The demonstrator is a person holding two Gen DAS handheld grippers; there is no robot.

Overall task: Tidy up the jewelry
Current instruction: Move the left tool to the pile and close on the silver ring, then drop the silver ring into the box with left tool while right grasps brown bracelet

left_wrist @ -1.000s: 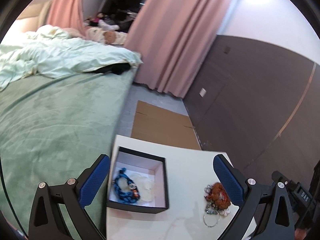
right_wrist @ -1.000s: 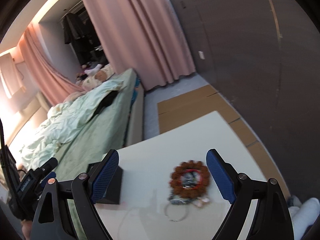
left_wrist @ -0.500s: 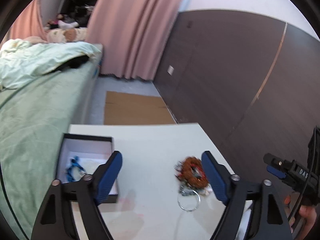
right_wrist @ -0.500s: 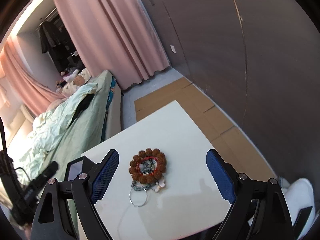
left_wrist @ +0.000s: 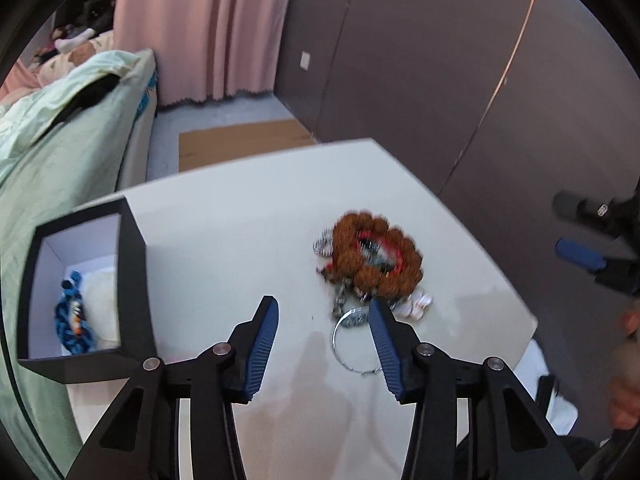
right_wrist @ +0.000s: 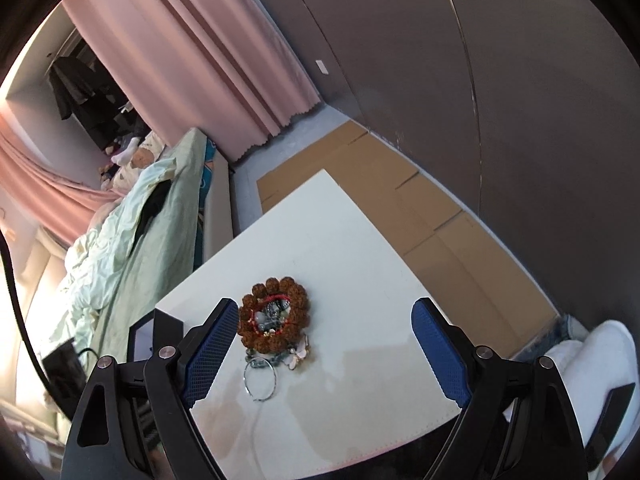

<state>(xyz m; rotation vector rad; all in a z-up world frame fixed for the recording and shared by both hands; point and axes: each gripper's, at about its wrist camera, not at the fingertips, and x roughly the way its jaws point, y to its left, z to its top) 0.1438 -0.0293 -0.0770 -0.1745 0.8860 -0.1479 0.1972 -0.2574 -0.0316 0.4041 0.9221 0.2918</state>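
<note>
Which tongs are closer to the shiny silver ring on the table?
Left. The left tongs hang right over the silver ring, one fingertip overlapping it. The right tongs are set further back, open, off to the side.

White table (left_wrist: 240,216) bearing the jewelry. Right of centre lies a heap: a bracelet of large brown knobbly beads (left_wrist: 378,254) lying flat as a ring, with a red cord and small dark and silvery pieces inside it; a silver chain (left_wrist: 322,245) at its left edge; pale shell-like pieces (left_wrist: 418,305) touching its near side; a thin silver hoop (left_wrist: 352,344) flat on the table just in front. At the left edge stands an open black box (left_wrist: 132,264) with a white lining, well apart from the heap, holding a blue chain bracelet (left_wrist: 72,320) against its left wall.
</note>
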